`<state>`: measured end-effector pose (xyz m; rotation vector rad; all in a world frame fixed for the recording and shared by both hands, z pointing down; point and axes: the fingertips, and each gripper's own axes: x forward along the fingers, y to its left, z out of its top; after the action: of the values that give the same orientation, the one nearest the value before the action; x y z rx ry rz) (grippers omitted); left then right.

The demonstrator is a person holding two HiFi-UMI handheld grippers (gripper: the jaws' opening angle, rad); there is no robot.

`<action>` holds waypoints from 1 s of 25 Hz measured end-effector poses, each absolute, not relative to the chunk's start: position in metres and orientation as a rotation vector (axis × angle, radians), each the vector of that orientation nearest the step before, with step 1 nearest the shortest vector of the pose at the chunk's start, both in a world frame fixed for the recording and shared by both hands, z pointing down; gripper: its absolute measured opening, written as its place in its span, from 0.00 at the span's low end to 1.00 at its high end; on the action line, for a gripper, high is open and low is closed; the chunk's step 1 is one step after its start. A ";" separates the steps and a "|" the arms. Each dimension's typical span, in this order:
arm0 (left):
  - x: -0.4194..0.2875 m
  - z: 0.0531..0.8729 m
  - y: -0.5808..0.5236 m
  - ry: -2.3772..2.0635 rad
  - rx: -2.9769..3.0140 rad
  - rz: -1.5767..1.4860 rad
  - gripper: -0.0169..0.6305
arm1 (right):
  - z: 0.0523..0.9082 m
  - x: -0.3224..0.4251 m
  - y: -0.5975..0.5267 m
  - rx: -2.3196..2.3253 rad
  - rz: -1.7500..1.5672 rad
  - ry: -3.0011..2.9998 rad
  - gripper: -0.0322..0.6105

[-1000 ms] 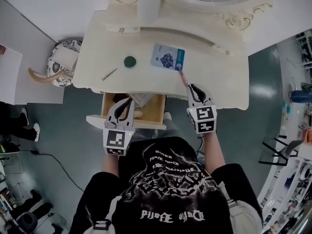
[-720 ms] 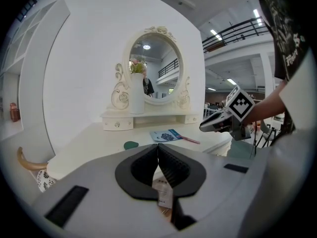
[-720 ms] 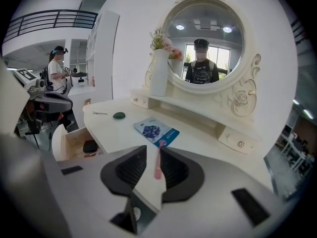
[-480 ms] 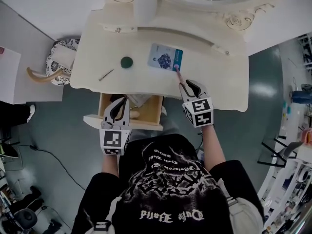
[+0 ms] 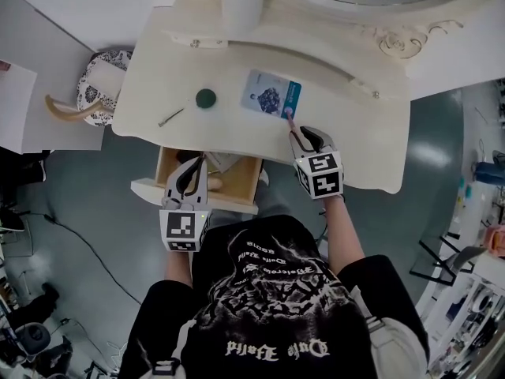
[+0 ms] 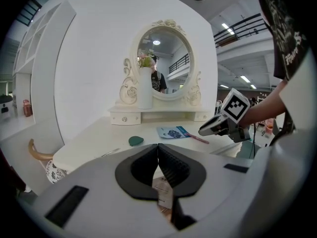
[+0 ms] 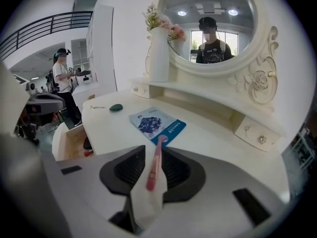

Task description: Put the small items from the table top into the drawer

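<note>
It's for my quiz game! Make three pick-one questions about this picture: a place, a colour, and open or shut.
1. The left gripper is: A above the open drawer; B behind the person; C on the floor.
2. The stick in the right gripper is: A yellow; B pink; C black.
3. The left gripper's jaws are: A wide apart; B holding a spoon; C together, empty.
1 A, the head view shows it there; 2 B, pink shows between its jaws; 3 C, they meet with nothing between.
</note>
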<state>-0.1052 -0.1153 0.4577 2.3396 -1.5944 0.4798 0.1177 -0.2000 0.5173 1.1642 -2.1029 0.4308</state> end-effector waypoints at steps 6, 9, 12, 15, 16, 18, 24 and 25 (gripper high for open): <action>-0.104 0.459 -0.113 -1.637 2.291 0.498 0.05 | 0.535 0.116 -0.207 1.086 0.490 -2.075 0.22; -0.106 0.461 -0.113 -1.655 2.269 0.501 0.05 | 0.541 0.117 -0.210 1.071 0.496 -2.066 0.20; -0.108 0.461 -0.111 -1.668 2.252 0.498 0.05 | 0.545 0.117 -0.211 1.059 0.508 -2.059 0.19; -0.108 0.460 -0.111 -1.682 2.236 0.498 0.05 | 0.549 0.117 -0.211 1.042 0.523 -2.055 0.19; -0.107 0.460 -0.112 -1.685 2.234 0.499 0.05 | 0.550 0.118 -0.212 1.037 0.524 -2.054 0.19; -0.105 0.459 -0.112 -1.684 2.236 0.503 0.05 | 0.551 0.119 -0.212 1.028 0.524 -2.052 0.19; -0.103 0.458 -0.111 -1.691 2.236 0.506 0.05 | 0.553 0.119 -0.212 1.013 0.536 -2.056 0.19; -0.102 0.457 -0.111 -1.693 2.235 0.506 0.05 | 0.553 0.119 -0.212 1.012 0.540 -2.056 0.19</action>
<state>-0.1023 -0.1112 0.4575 2.2351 -1.6931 0.5061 0.1189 -0.2120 0.5531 1.0119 -2.0562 0.5399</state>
